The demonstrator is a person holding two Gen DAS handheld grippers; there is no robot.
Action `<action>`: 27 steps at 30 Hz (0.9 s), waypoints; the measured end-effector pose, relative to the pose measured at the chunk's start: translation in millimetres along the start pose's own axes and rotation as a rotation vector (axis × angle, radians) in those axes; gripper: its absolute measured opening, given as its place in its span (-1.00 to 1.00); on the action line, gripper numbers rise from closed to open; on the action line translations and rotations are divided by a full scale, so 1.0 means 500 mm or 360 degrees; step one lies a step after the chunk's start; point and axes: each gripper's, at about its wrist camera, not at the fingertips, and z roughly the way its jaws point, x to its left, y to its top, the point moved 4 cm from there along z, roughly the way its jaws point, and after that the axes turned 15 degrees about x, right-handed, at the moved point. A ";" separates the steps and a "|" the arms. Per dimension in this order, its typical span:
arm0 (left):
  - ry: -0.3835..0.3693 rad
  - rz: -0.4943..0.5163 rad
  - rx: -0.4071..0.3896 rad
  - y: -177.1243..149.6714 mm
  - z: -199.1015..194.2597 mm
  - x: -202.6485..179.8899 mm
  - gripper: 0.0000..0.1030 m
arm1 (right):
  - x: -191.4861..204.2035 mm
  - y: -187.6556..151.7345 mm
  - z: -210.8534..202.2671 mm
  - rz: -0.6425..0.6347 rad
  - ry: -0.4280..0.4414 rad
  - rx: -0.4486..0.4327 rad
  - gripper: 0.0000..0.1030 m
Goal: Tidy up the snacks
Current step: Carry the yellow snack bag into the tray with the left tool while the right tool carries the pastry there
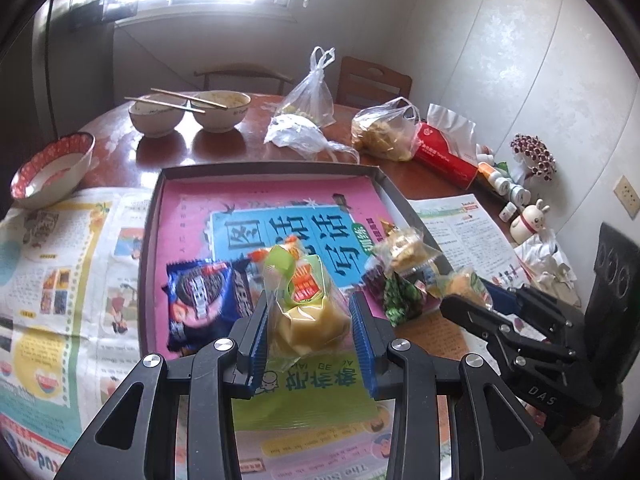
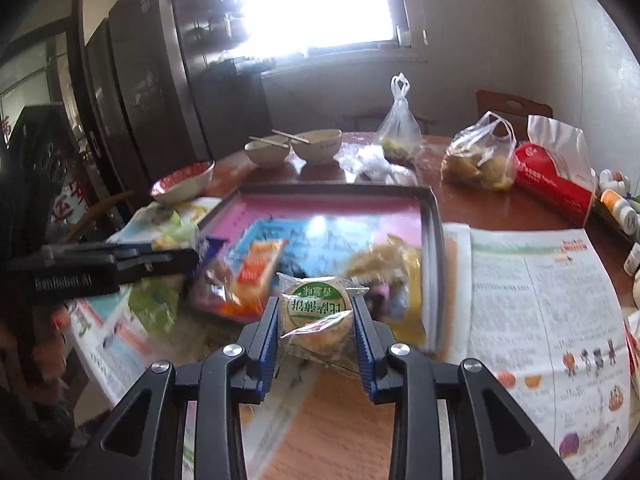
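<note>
Two grips: left gripper [image 1: 310,322] jaws clamped on yellow cake packet [image 1: 306,304]; right gripper [image 2: 316,328] jaws clamped on round biscuit packet [image 2: 316,312]; tray [image 1: 264,168] beyond jaws.

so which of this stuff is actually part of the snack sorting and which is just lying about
Part of the job:
- yellow cake pack in left gripper
- round pastry pack in right gripper
- blue cookie pack
- tray

Just lying about:
- two bowls with chopsticks
- red-rimmed bowl
- tissue pack
- plastic bags
- newspapers
</note>
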 end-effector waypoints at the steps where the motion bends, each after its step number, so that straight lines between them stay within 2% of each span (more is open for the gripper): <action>1: 0.0002 -0.0002 0.0002 0.005 0.001 0.002 -0.26 | 0.003 0.007 0.003 -0.0001 0.0003 -0.0003 -0.34; 10: -0.0009 0.0005 0.0035 0.040 0.024 0.009 -0.25 | 0.034 0.056 0.032 -0.0060 0.0025 0.0001 -0.34; 27: 0.0012 -0.0007 0.0105 0.056 0.074 0.030 -0.25 | 0.075 0.061 0.114 -0.0227 -0.0069 0.0159 -0.33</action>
